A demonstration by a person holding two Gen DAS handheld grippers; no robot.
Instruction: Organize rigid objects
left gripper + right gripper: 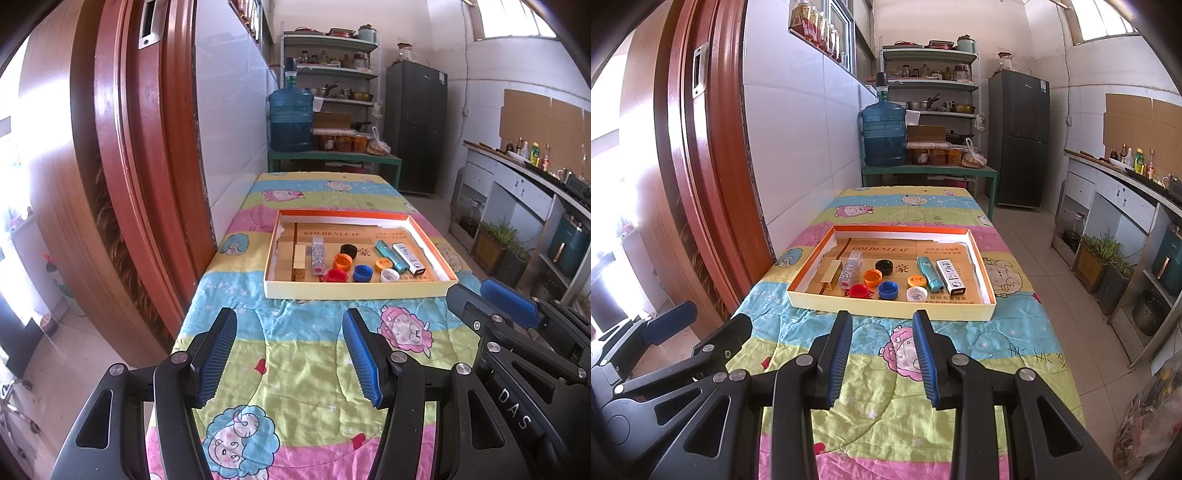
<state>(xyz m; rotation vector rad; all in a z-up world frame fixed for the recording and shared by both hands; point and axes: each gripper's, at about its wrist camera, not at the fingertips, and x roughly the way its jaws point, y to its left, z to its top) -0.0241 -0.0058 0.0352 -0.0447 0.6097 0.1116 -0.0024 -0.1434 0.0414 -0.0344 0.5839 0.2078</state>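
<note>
Both grippers hover side by side above the cartoon-print cloth (1015,332), angled downward toward the shallow box (890,308).

Left gripper (290,354): jaws wide apart, nothing between them.

Right gripper (882,354): jaws narrower but apart, nothing between them.

The box lies ahead of both and contains 6 bottle caps (888,290), with small boxes to their left and 2 lighters to their right.

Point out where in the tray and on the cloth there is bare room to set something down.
Free: the far half of the tray, between its back wall and the black cap; the cloth beyond the tray; the cloth strip between the tray's near wall and the right tool. Crowded: the tray's near half, with boxes left, caps in the middle, the teal tube and white box right.
</note>
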